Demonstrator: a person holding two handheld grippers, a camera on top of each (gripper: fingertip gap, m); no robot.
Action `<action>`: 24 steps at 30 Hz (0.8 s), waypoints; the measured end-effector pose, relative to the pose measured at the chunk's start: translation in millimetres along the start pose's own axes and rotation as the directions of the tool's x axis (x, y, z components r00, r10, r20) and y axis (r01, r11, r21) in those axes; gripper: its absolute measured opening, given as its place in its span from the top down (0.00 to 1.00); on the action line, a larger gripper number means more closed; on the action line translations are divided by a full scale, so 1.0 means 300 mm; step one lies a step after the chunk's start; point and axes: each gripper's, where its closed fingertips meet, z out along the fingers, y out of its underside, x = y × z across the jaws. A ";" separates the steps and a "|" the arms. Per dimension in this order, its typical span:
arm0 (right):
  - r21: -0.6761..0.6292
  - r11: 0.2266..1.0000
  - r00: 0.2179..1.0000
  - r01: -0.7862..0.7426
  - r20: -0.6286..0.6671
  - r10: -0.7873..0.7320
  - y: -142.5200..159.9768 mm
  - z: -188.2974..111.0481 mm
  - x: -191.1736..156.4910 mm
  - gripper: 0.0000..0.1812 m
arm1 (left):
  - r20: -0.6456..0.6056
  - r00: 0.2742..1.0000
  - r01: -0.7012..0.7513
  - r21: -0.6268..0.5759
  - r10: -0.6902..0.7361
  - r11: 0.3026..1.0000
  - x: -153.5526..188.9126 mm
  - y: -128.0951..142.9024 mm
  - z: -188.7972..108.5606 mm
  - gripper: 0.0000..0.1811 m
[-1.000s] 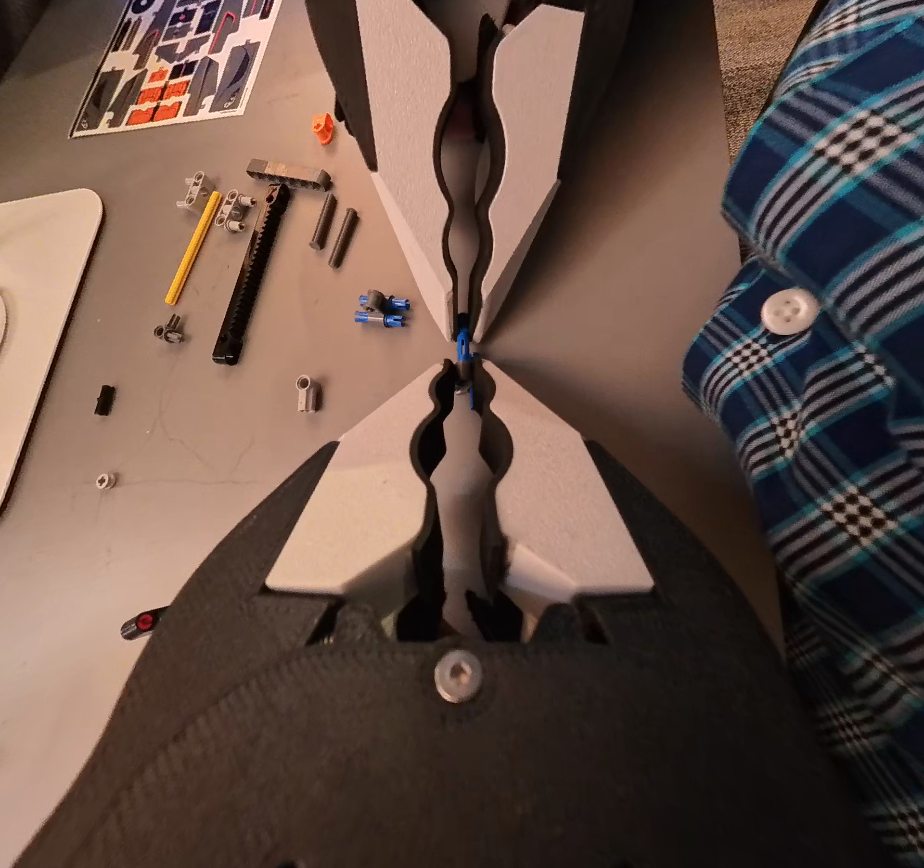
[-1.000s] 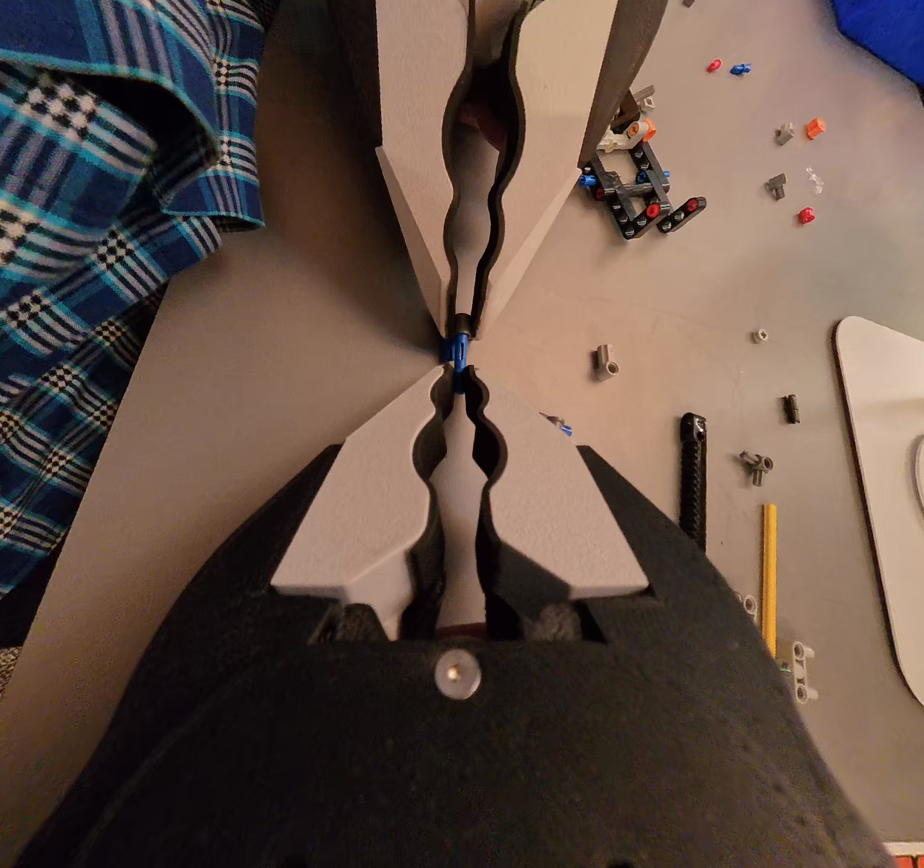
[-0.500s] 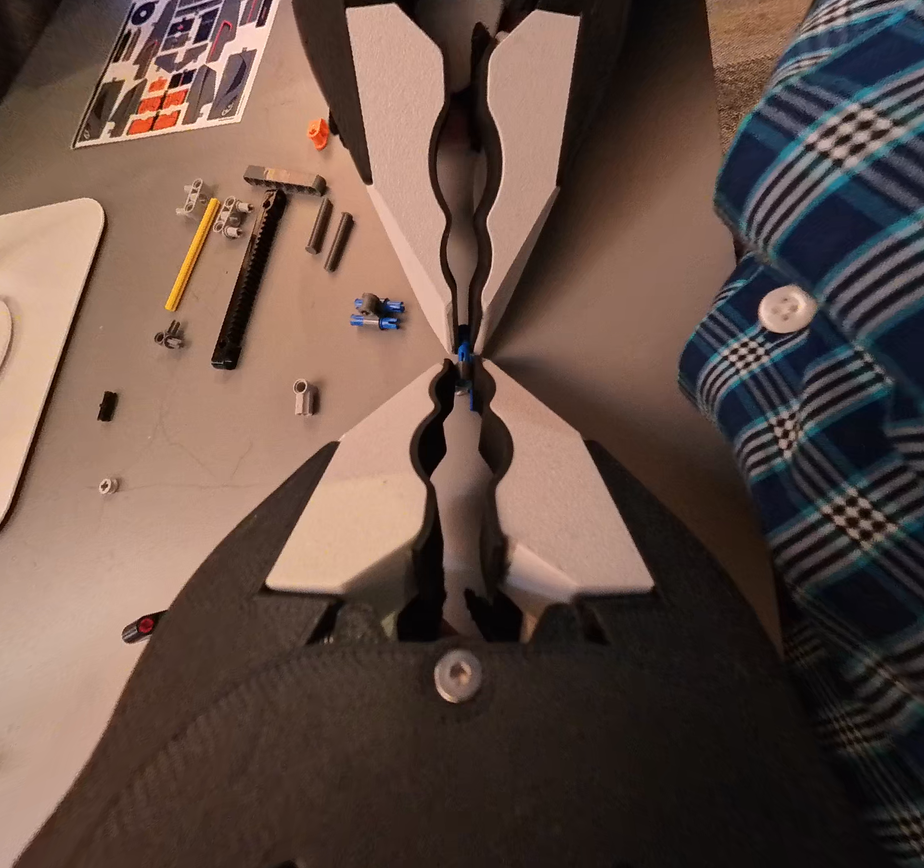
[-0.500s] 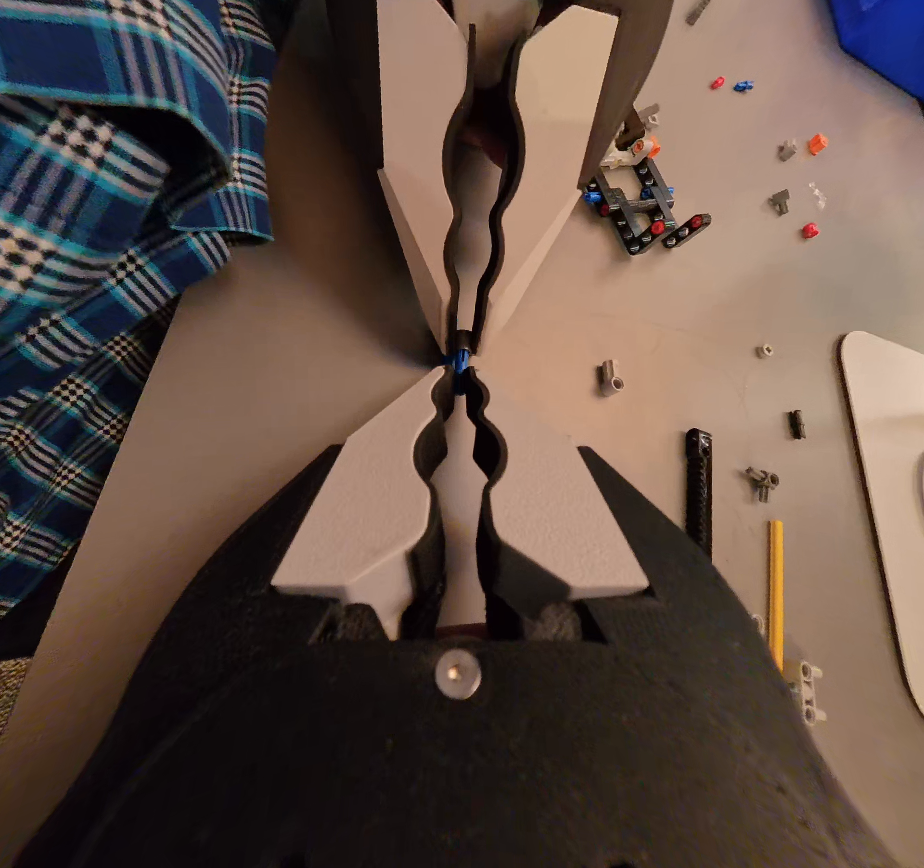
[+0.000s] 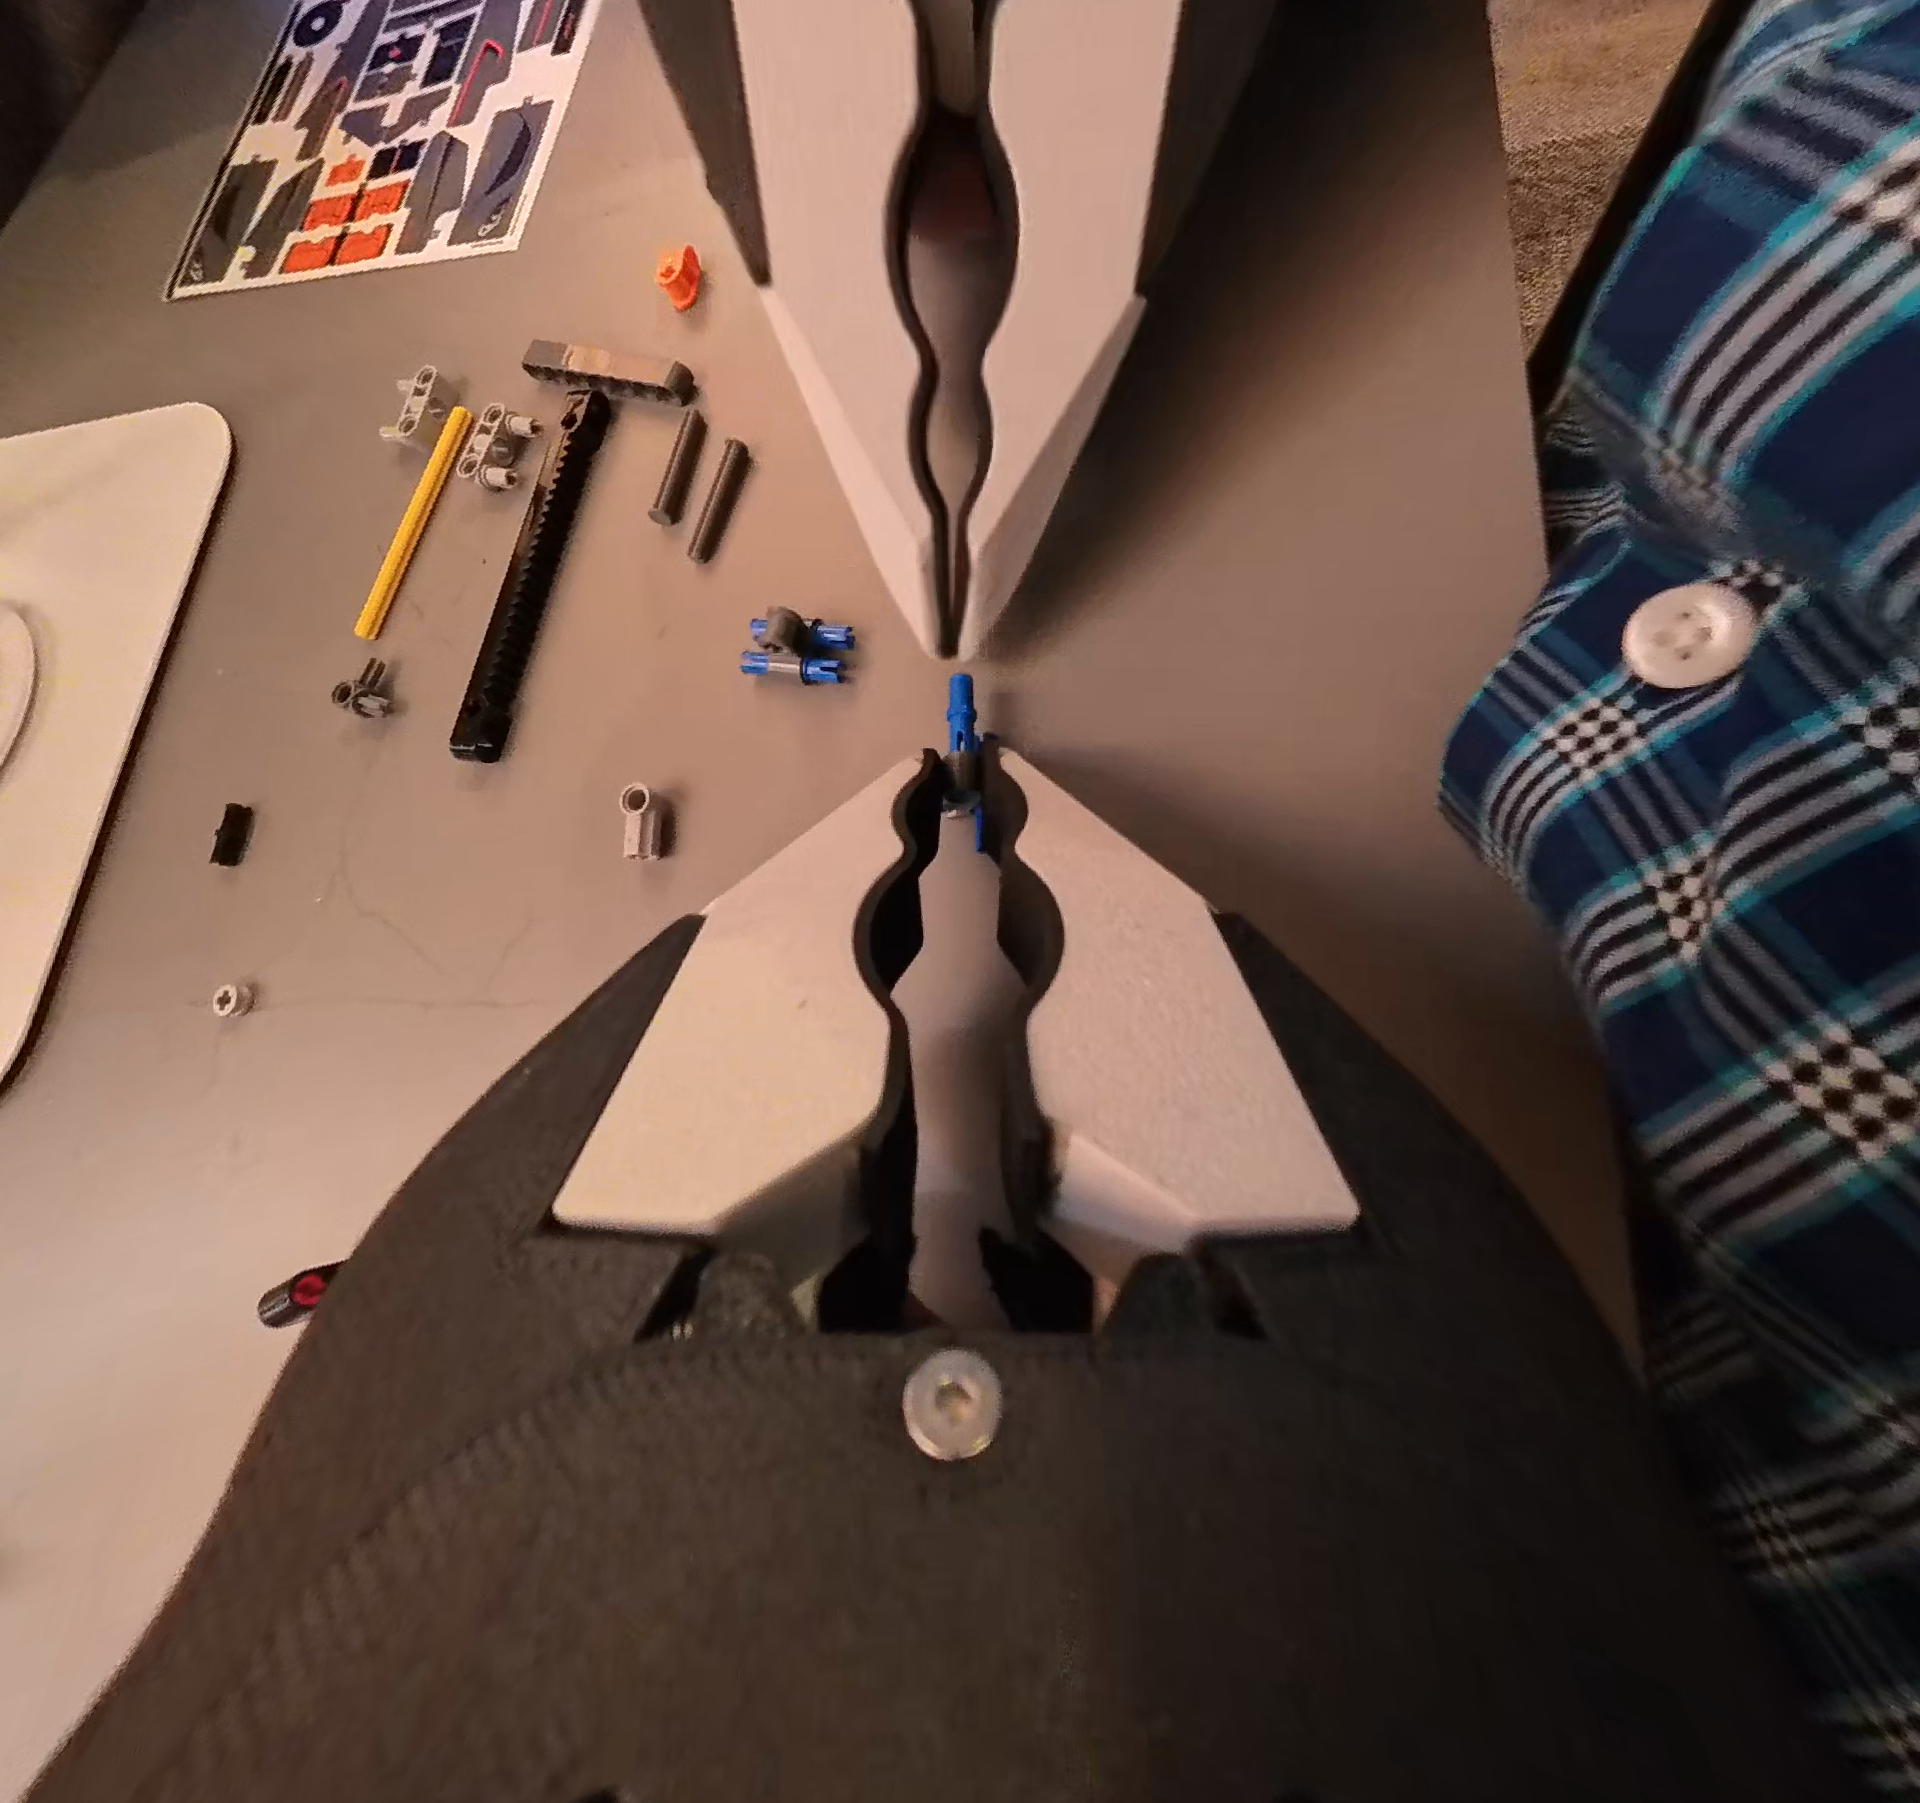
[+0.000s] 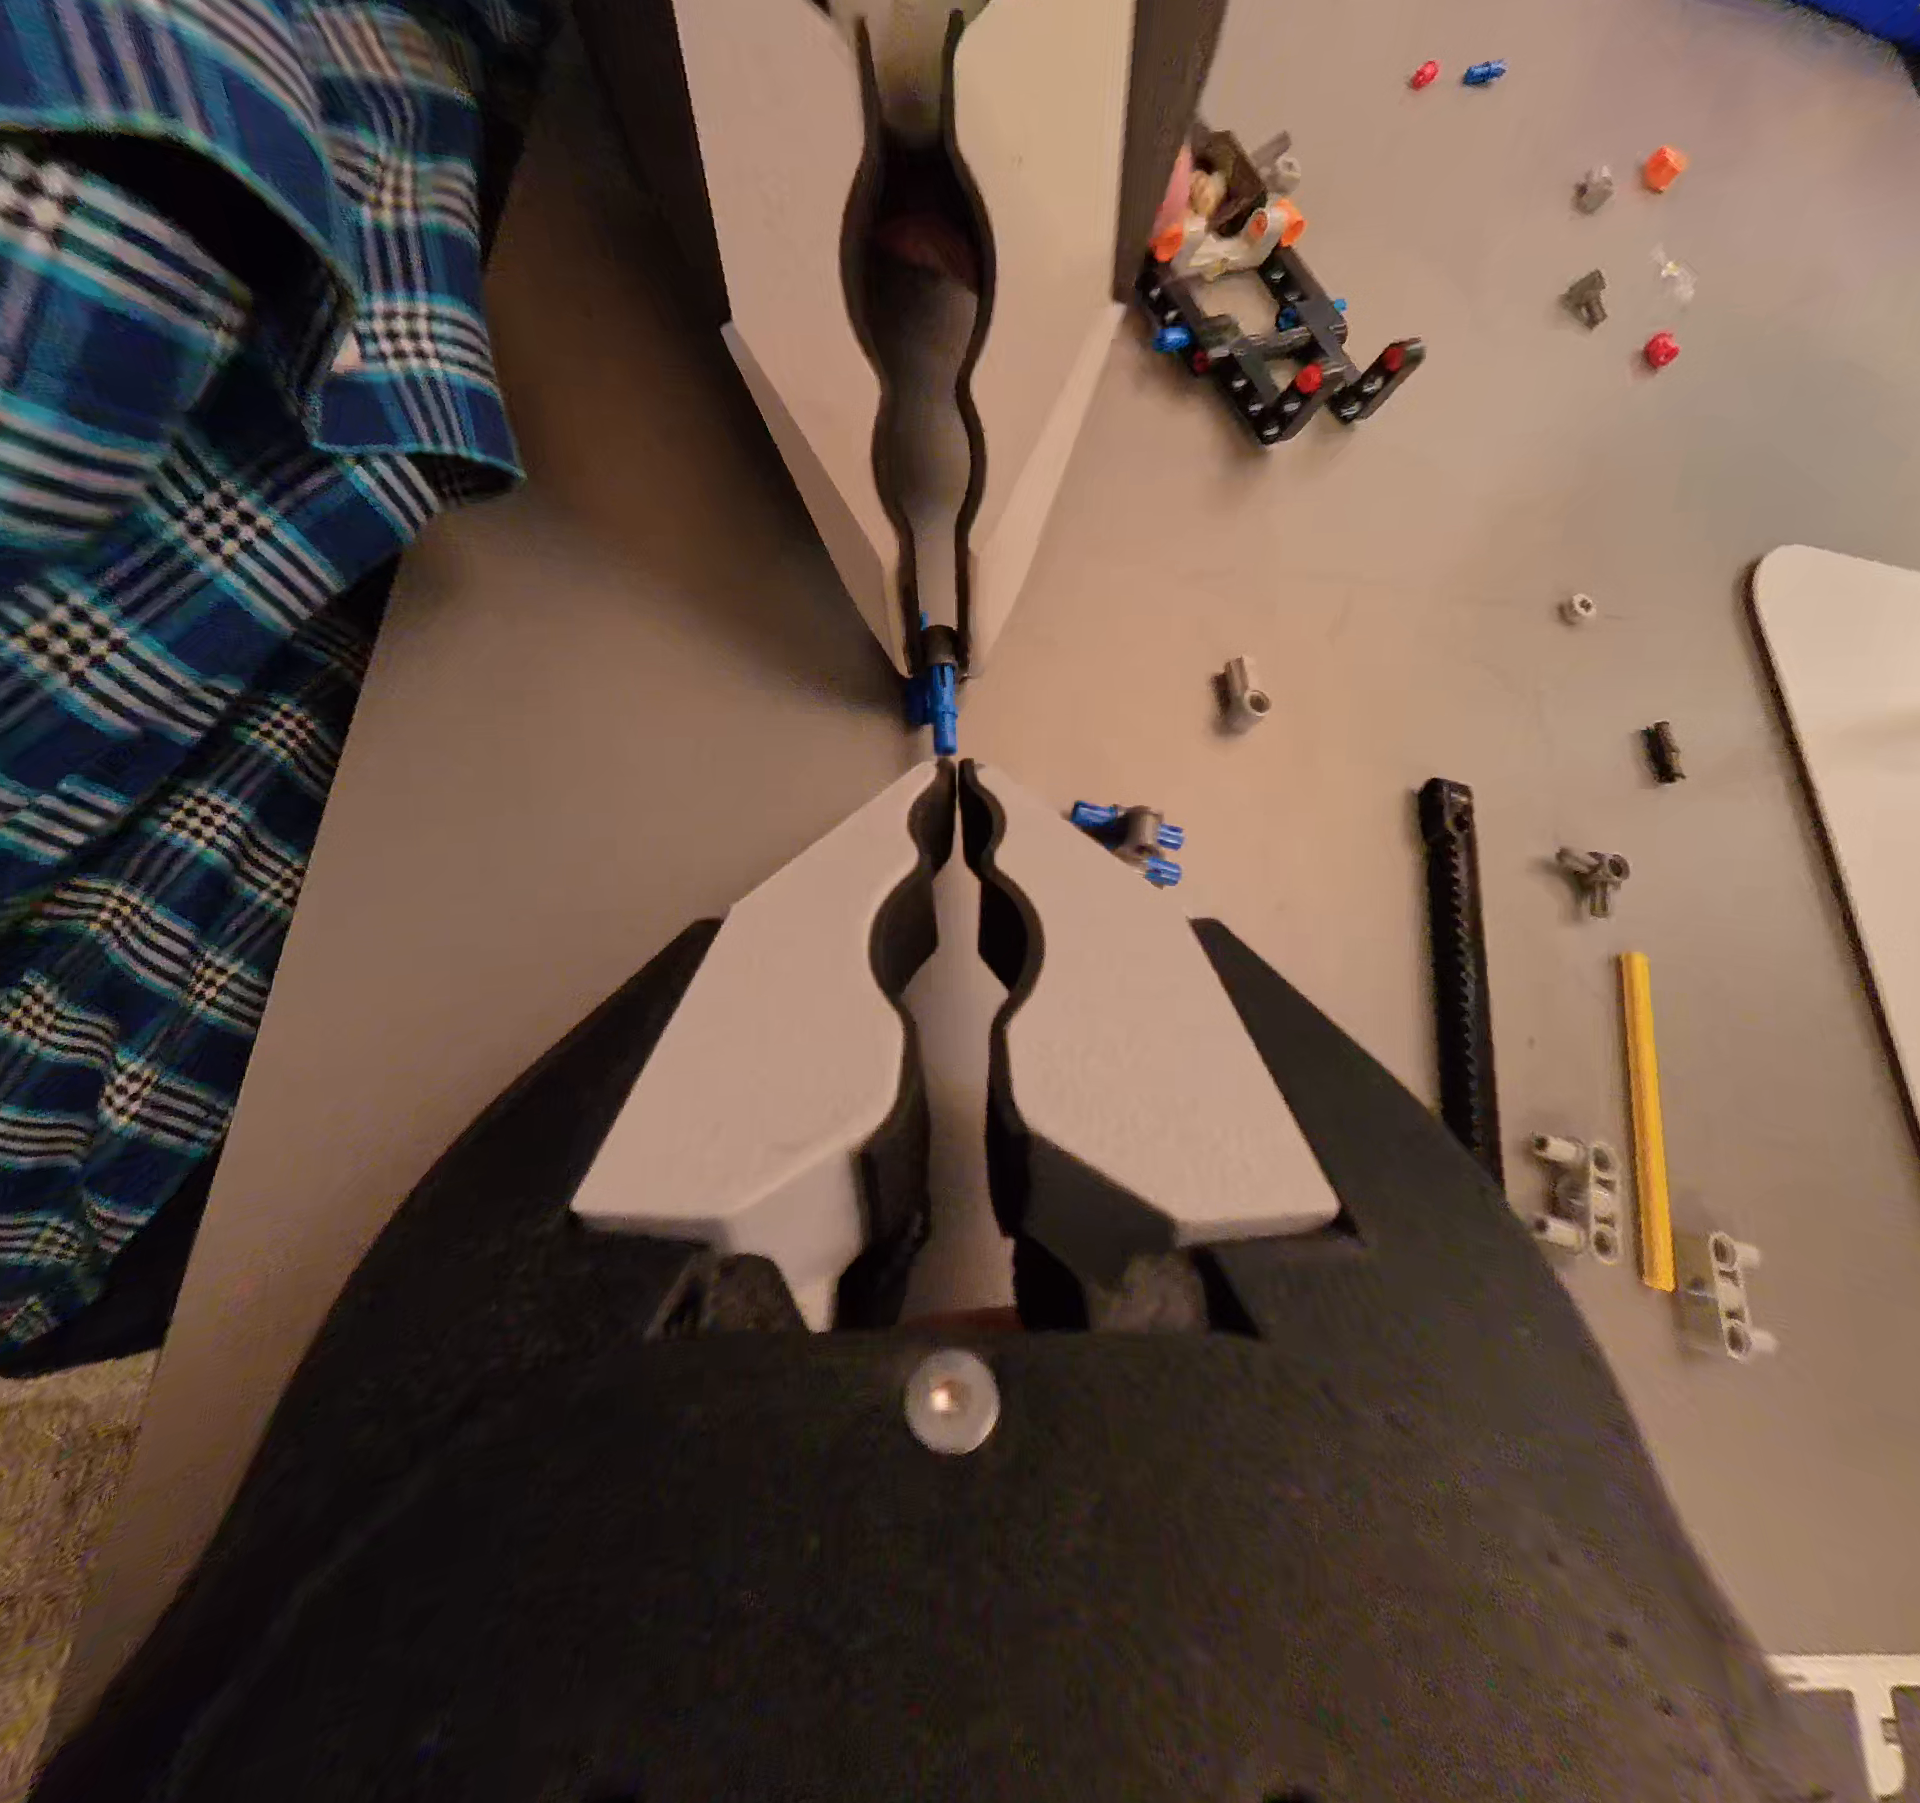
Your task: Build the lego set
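My left gripper [image 5: 961, 766] is shut on a small grey connector [image 5: 961, 779] with a blue pin [image 5: 962, 709] sticking out of its front. In the right wrist view the left gripper [image 6: 940, 660] comes in from the top with the same connector [image 6: 941, 650] and pin [image 6: 938, 704]. My right gripper [image 6: 954, 768] is shut and empty, its tips a short gap from the end of the pin. It shows in the left wrist view [image 5: 948, 647] at the top, pointing at the pin. Both are held above the grey table [image 5: 1195, 558].
Loose parts lie to one side: a black toothed rack [image 5: 530, 574], a yellow axle [image 5: 414, 522], a grey connector with blue pins [image 5: 798, 650], a sticker sheet [image 5: 395, 101]. A black frame assembly [image 6: 1273, 340] and a white board [image 6: 1849, 766] sit there too. A person's plaid shirt [image 5: 1714, 714] is close. Less than 4 cm separates the two grippers' tips. The yellow axle [image 5: 414, 522] is about equally far from each gripper, around 15 centimeters.
The two grippers were tip to tip on the blue pin. Now the right gripper has let go and drawn back, and the pin stays in the connector in the left gripper.
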 end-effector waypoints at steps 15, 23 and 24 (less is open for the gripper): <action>-0.063 0.997 0.999 0.040 -0.022 -0.042 0.018 0.034 -0.002 1.00 | 0.009 1.000 -0.014 -0.002 0.014 1.000 0.001 0.004 0.002 0.97; -0.070 0.996 0.998 0.049 -0.026 -0.051 0.019 0.040 -0.004 1.00 | 0.025 0.999 -0.029 -0.007 0.029 1.000 0.000 0.004 0.005 0.97; -0.071 0.996 0.998 0.052 -0.026 -0.054 0.019 0.041 -0.004 1.00 | 0.027 0.999 -0.032 -0.008 0.033 0.999 0.000 0.005 0.005 0.97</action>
